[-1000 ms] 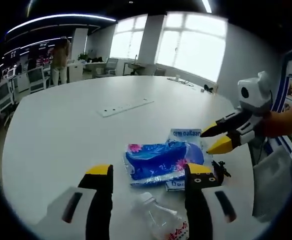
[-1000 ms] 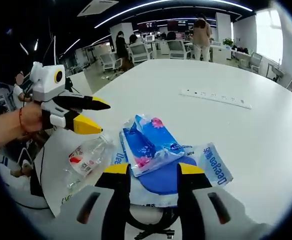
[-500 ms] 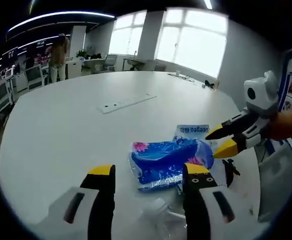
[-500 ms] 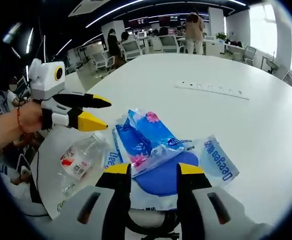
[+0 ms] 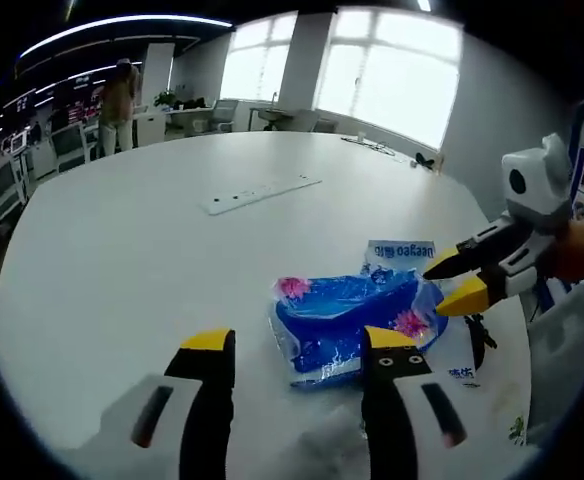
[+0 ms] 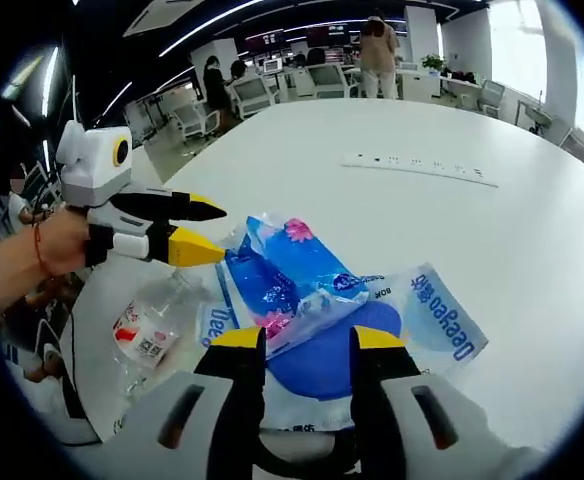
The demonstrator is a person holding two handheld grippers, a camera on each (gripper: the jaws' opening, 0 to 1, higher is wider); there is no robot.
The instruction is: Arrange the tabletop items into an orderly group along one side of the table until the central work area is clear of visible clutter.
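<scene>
Hovering both open tongs, left (image 5: pixel 297 345) and right (image 6: pixel 307 340), I should pinch the blue packet (image 6: pixel 287 280) squarely before sliding it across the tabletop (image 5: pixel 122 250).

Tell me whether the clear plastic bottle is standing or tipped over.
Tipped over: the clear bottle lies on its side on the white table.

Open-plan office: desks with monitors (image 6: pixel 272 40), office chairs (image 6: pixel 252 97).
</scene>
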